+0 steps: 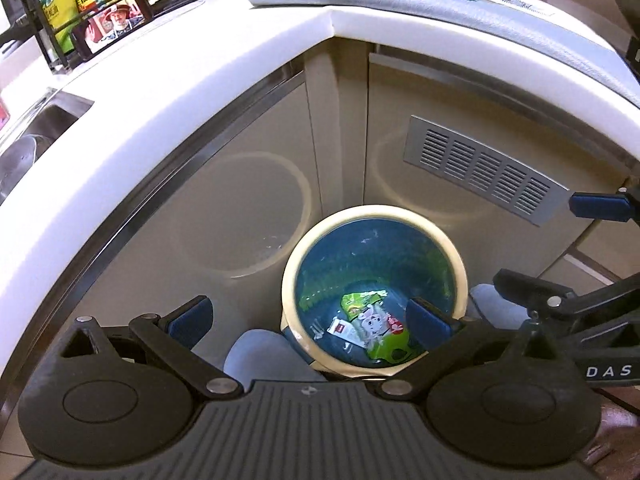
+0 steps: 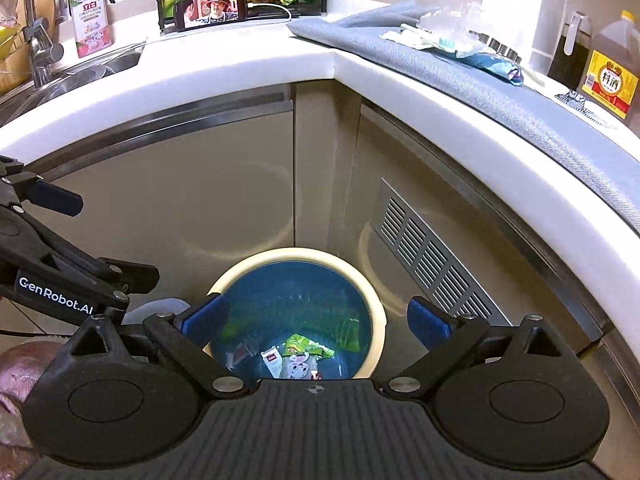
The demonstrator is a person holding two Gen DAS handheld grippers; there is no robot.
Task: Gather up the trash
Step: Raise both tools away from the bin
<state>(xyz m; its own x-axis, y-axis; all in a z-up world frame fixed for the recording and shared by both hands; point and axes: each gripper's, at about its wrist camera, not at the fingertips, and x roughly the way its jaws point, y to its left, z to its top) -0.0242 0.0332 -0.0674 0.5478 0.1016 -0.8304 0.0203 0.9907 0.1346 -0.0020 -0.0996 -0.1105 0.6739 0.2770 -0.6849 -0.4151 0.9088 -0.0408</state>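
Both grippers hang over the trash bin [image 1: 374, 288] tucked into the corner of the cabinets, which makes sense for a drop spot since it sits right under the countertop [image 2: 280, 68] where the mess is. The left gripper [image 1: 308, 316] is spread wide with nothing between its fingers, and the right gripper [image 2: 316, 320] is just as wide and empty. The green snack wrapper [image 1: 376, 324] lies at the bottom of the bin, below the fingers and nearer the left gripper's right finger; from the right wrist view it sits low between the fingers. More wrappers [image 2: 452, 46] wait on the grey mat [image 2: 520, 92] (well beyond and above the fingertips), so that looks like the next target.
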